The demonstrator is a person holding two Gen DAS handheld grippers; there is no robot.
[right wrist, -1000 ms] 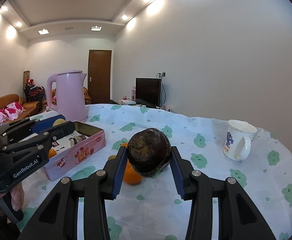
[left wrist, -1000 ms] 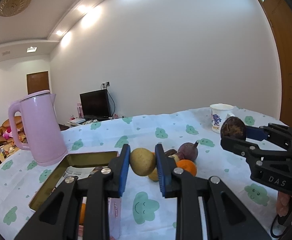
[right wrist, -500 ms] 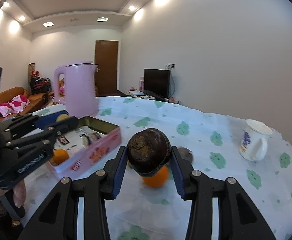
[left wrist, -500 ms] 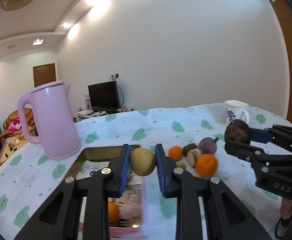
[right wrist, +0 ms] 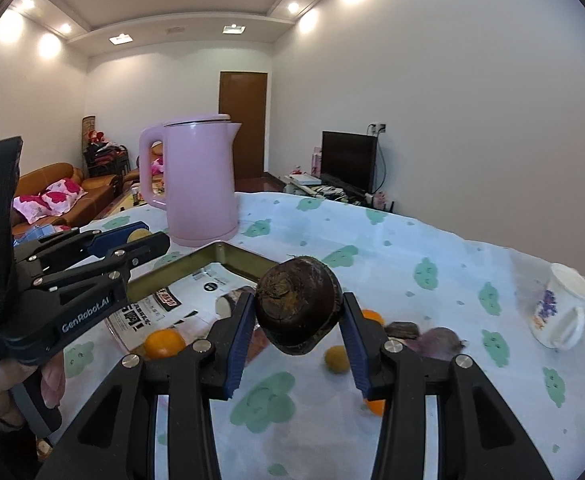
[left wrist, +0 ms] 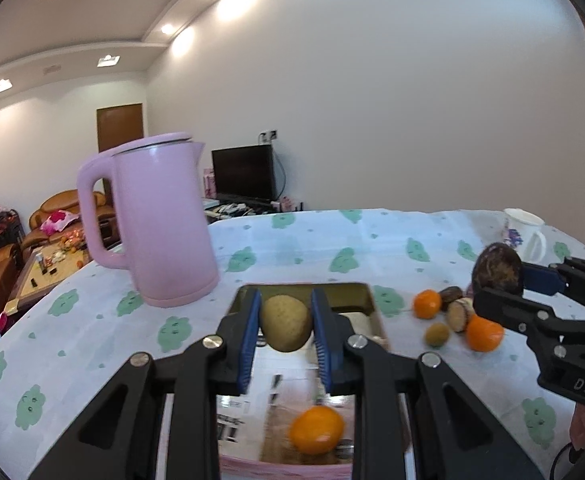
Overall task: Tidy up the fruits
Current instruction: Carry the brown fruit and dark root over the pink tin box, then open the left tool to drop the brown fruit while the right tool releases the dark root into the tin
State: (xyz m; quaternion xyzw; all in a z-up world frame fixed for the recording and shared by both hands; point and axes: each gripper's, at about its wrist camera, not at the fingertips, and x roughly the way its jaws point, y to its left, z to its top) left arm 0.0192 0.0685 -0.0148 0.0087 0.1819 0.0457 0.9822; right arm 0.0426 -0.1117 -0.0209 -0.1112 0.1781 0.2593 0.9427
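My left gripper (left wrist: 286, 324) is shut on a yellow-brown pear (left wrist: 286, 323) and holds it above the open pink tin box (left wrist: 366, 294). An orange (left wrist: 316, 429) lies in the box. My right gripper (right wrist: 298, 320) is shut on a dark brown round fruit (right wrist: 298, 310) and holds it above the table, just right of the box (right wrist: 220, 252). It also shows in the left wrist view (left wrist: 497, 270). Loose fruits lie on the cloth to the right of the box: oranges (left wrist: 484, 332), a small green fruit (left wrist: 437, 334) and dark ones (left wrist: 451, 294).
A tall pink kettle (left wrist: 160, 224) stands behind the box on the left. A white flowered mug (left wrist: 524, 232) stands far right. The table carries a white cloth with green prints (left wrist: 92, 320). A sofa and a TV are beyond the table.
Both grippers have swung left with their fruits. The left one has come over the tin box, and the right one has come up beside the box.
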